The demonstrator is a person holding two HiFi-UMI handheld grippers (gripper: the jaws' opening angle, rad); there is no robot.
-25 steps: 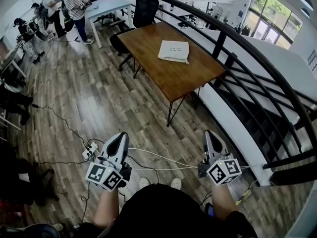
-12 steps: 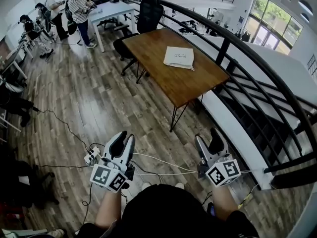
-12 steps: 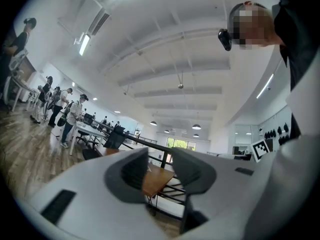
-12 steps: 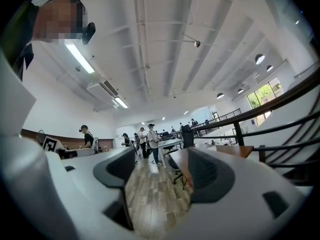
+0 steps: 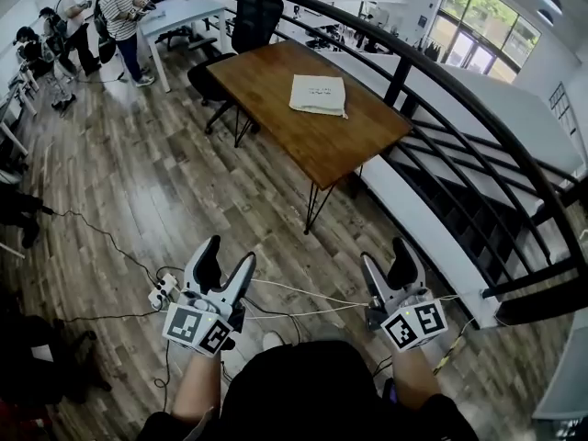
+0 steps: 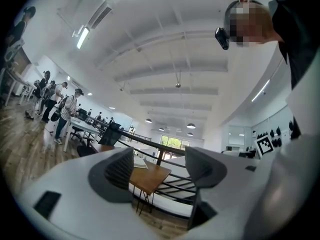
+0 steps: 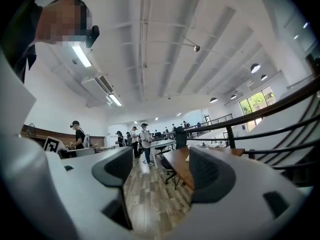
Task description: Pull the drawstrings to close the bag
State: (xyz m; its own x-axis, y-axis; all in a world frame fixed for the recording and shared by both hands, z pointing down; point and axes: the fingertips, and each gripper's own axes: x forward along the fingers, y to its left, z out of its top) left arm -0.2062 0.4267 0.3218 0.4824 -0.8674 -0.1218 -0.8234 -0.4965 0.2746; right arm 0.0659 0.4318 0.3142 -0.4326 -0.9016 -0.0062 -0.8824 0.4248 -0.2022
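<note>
Cream cloth drawstring bag (image 5: 319,95) lies flat on the brown wooden tabletop (image 5: 276,76), well apart from the left gripper (image 5: 228,255) and right gripper (image 5: 388,257), whose jaws have just been opening and stand wide and empty (readied, I judge, for strings not yet reached).

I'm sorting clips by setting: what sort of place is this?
Probably an open-plan office or lab: a wooden table by a black railing, a black office chair, and people standing around a white desk on a wood floor.
</note>
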